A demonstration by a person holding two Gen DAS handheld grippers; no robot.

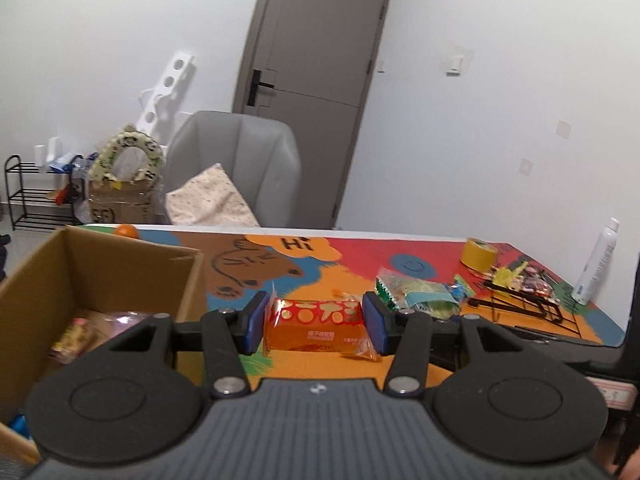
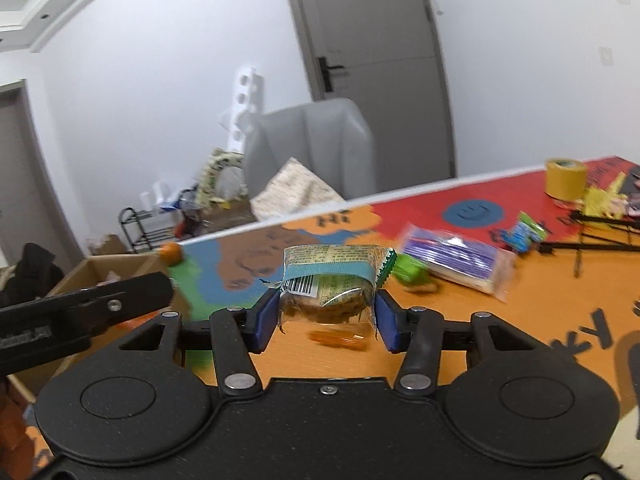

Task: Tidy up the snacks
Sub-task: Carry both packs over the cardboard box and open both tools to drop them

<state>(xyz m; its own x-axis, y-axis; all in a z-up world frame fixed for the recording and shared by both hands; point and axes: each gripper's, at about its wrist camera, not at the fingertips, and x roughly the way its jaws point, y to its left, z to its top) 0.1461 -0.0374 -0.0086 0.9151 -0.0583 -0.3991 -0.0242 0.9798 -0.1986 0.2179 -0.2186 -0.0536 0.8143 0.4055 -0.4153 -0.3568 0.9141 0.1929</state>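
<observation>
Mid-sort: left gripper [image 1: 316, 322] jaws pinching orange foil snack packet [image 1: 318, 326] above colourful surface [image 1: 360, 252]; right gripper [image 2: 327, 318] jaws pinching clear green-banded biscuit packet [image 2: 334, 280]. Next, probably carry both into brown cardboard box [image 1: 92, 264] at left edge.

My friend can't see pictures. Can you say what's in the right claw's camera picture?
The right claw is shut on a see-through cookie packet, held up above a colorful table. A purple snack packet and a yellow tape roll lie farther back, and a cardboard box sits to the left.
</observation>
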